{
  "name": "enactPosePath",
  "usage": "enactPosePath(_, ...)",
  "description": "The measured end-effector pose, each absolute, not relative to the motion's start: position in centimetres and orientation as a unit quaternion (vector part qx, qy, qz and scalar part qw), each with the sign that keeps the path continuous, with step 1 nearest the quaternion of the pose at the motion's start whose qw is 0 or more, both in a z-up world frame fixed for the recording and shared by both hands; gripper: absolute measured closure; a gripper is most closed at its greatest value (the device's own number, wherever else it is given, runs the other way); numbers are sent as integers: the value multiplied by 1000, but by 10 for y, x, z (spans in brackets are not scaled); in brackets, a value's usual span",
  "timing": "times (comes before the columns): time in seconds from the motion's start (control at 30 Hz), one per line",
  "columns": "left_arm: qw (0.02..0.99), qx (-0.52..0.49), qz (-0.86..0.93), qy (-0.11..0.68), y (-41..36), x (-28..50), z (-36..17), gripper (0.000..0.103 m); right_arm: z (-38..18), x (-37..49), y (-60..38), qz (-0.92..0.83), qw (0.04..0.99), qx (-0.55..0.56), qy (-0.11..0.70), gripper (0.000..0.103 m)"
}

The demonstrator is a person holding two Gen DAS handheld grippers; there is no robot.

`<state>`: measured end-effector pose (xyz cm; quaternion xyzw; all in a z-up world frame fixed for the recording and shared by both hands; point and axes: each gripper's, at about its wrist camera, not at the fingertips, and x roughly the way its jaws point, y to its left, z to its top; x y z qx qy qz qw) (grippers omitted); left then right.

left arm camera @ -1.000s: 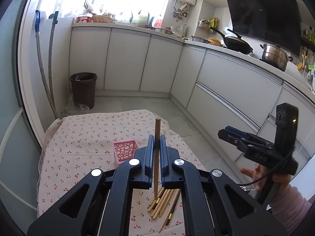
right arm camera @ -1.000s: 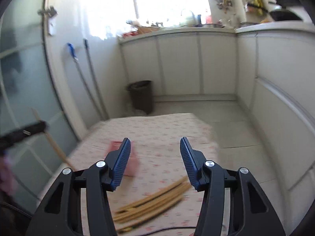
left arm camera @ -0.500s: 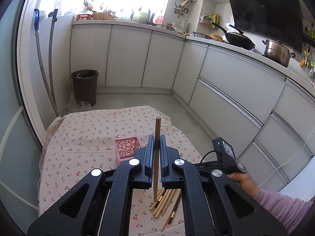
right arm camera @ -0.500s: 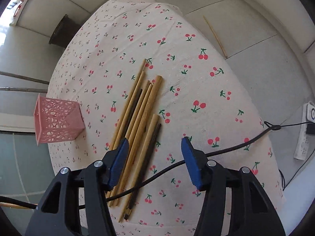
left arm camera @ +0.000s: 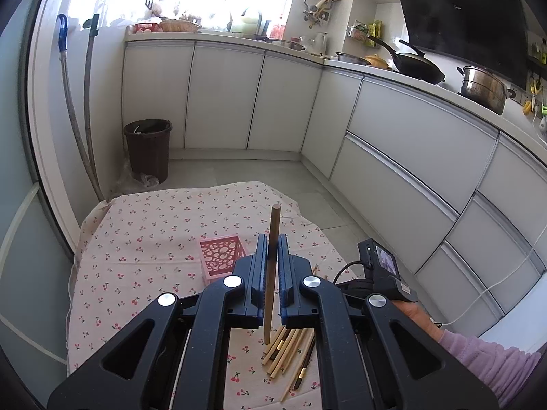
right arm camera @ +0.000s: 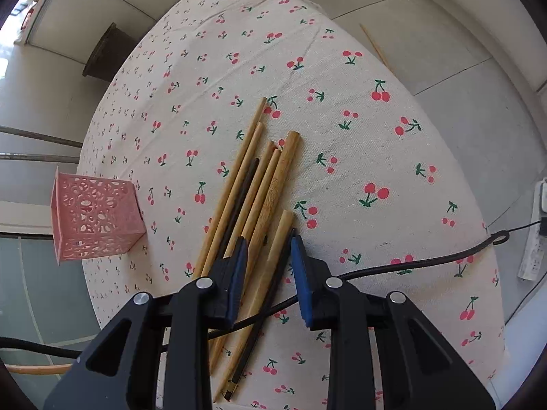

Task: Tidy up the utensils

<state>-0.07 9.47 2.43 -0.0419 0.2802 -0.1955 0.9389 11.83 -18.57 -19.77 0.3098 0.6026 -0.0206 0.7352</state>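
Observation:
My left gripper is shut on a single wooden chopstick that stands upright above the table. A pile of several bamboo and dark chopsticks lies on the cherry-print tablecloth; in the left wrist view the pile shows below the held stick. My right gripper is down over the near end of that pile. Its jaws are closing around a thick bamboo stick, a shorter pale one and a dark one. An empty pink perforated basket stands left of the pile, seen also as the basket.
A black cable crosses the cloth under my right gripper. One stray chopstick lies on the floor past the table edge. A power strip sits at the right. A dark bin and white cabinets stand beyond. A lilac sleeve holds the right gripper.
My right gripper tipped down from facing the room onto the chopstick pile, then sank closer and its jaws narrowed around some sticks. The left gripper kept its chopstick still.

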Motion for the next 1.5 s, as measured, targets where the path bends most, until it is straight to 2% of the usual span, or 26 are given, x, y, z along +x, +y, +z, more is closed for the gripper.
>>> enactPosePath(0.4,940,-46,-193,276,100,-2,25,97,-185,123,-178,-31,747,309,588,77)
enactPosePath(0.57,941,-42,-194,274,99,-4,26,97,-194,125,-174,-33,737,307,601,81)
enactPosePath(0.8,945,-46,-175,271,106,-4,30,97,-199,129,-169,-38,735,294,610,79)
enactPosePath(0.9,953,-50,-147,261,119,-6,35,97,-198,132,-167,-45,742,281,607,85)
enactPosePath(1.0,953,-79,-116,268,143,-2,37,97,-197,131,-162,-46,755,263,600,87)
enactPosePath(1.07,946,-105,-80,296,162,9,29,96,-194,128,-159,-43,765,250,591,91)
enactPosePath(1.13,923,-130,-39,361,180,29,8,92,-191,126,-158,-35,765,246,594,93)
enactPosePath(1.17,902,-149,-18,405,191,43,-11,86,-190,124,-160,-33,766,246,594,94)
enactPosePath(1.3,815,-188,53,545,221,87,-96,84,-188,116,-164,-27,769,242,592,95)
enactPosePath(1.37,788,-201,72,578,232,99,-126,83,-189,115,-170,-23,766,253,590,95)
enactPosePath(1.4,778,-199,85,589,234,106,-137,80,-189,115,-174,-20,765,259,589,95)
enactPosePath(1.43,772,-194,96,598,236,112,-147,71,-189,115,-177,-17,764,266,588,95)
enactPosePath(1.5,757,-194,123,612,242,124,-166,68,-191,113,-181,-14,760,271,590,95)
